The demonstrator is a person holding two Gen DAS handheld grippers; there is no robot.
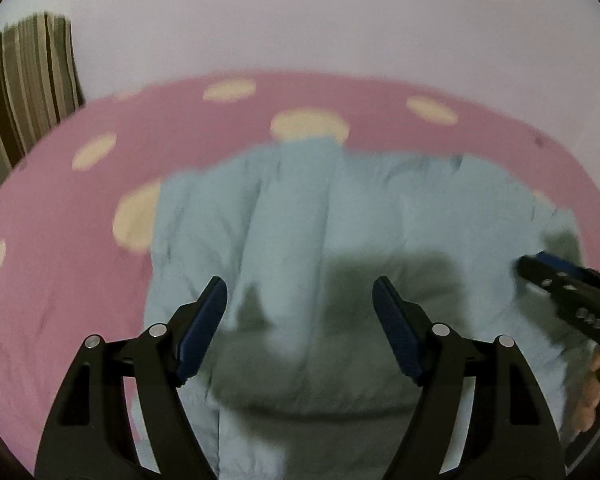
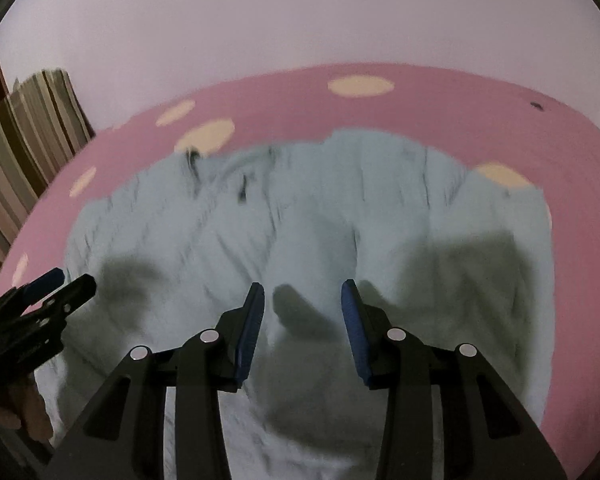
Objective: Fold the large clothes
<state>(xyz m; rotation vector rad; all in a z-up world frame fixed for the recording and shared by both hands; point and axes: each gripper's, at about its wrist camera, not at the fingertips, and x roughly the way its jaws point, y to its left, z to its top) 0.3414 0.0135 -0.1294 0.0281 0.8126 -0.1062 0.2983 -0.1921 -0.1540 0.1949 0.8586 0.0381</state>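
Lying under both spread tools (image 1: 300,288) (image 2: 303,294), the blue garment (image 1: 340,216) (rumpled).

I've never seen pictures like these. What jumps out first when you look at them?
First, the big pale blue garment, rumpled and spread across a pink bedcover with cream dots. Next, the black left gripper with blue-padded fingers, held open above the cloth with nothing between them; the right gripper is open over it too. A striped curtain hangs at the far left, before a plain pale wall.
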